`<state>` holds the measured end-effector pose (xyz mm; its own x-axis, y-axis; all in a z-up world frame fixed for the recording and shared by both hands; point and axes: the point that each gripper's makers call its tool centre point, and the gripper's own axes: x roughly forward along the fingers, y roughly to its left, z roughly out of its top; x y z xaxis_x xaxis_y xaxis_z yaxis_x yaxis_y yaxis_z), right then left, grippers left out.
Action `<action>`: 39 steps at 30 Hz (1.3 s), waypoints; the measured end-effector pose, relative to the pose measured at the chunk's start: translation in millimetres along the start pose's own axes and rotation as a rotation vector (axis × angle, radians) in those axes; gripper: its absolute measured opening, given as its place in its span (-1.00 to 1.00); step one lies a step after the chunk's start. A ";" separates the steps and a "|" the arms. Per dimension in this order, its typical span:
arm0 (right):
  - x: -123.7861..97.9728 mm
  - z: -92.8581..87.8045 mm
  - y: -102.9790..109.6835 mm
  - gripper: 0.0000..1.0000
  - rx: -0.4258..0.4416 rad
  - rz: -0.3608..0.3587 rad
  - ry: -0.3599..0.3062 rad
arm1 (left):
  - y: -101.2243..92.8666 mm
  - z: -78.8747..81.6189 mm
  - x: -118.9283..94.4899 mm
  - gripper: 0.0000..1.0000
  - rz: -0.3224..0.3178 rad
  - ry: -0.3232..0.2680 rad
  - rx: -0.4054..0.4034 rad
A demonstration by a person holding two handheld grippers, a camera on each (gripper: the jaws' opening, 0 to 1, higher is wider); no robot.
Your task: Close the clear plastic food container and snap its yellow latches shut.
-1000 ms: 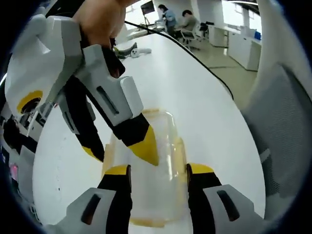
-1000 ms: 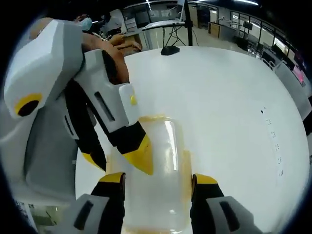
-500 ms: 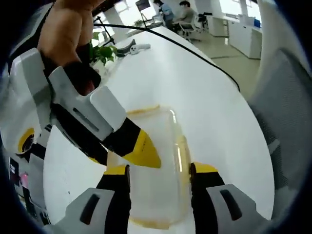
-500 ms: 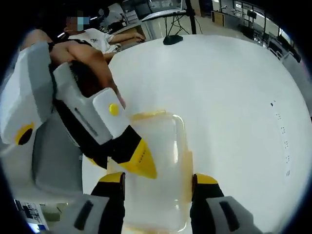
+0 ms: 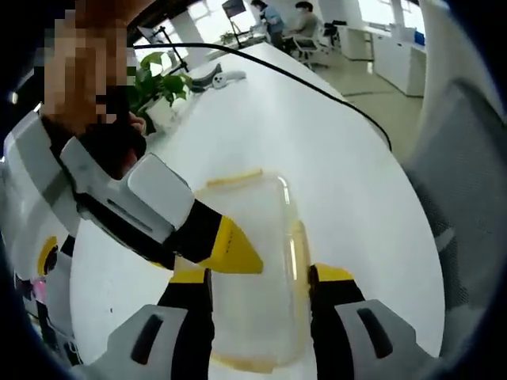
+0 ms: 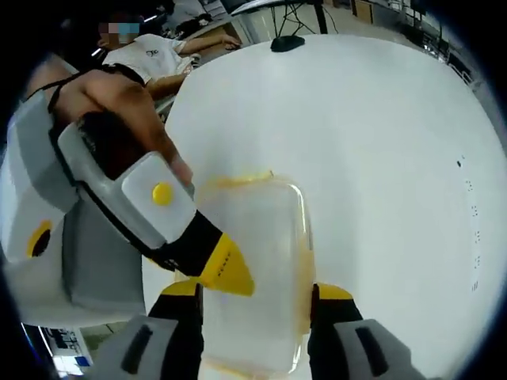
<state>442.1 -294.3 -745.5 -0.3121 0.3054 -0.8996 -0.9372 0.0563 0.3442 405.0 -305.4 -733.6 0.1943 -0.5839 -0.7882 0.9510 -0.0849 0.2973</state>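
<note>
The clear plastic container (image 5: 253, 237) lies on the white table (image 5: 333, 174), lid on top. Pale yellow latches show along its far edge (image 5: 231, 177) and its right side (image 5: 298, 247). My left gripper (image 5: 260, 277) is open, its yellow-tipped jaws standing on either side of the container's near end. The right gripper's fingertip (image 5: 234, 252) reaches in from the left and lies over the lid. In the right gripper view the container (image 6: 261, 229) sits between the open jaws of my right gripper (image 6: 257, 291), and the left gripper's fingertip (image 6: 226, 271) lies over its left edge.
A black cable (image 5: 317, 87) runs across the table, with a potted plant (image 5: 154, 87) and a small grey tool (image 5: 222, 77) farther off. A grey chair (image 5: 467, 190) stands at the table's edge. A black stand base (image 6: 281, 41) and a seated person (image 6: 170, 55) are at the far side.
Both hands have tilted, so in each view the other gripper now lies flatter and lower across the container's left side. The container has stayed in place.
</note>
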 end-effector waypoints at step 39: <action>-26.0 -6.6 19.8 0.25 -0.080 -0.182 -0.196 | 17.2 9.7 -22.7 0.22 -0.036 -0.058 -0.101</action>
<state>430.7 -307.5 -717.0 -0.1091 0.4752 -0.8731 -0.9868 0.0538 0.1526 414.6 -301.5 -705.3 0.1478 -0.6282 -0.7639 0.9771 -0.0269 0.2112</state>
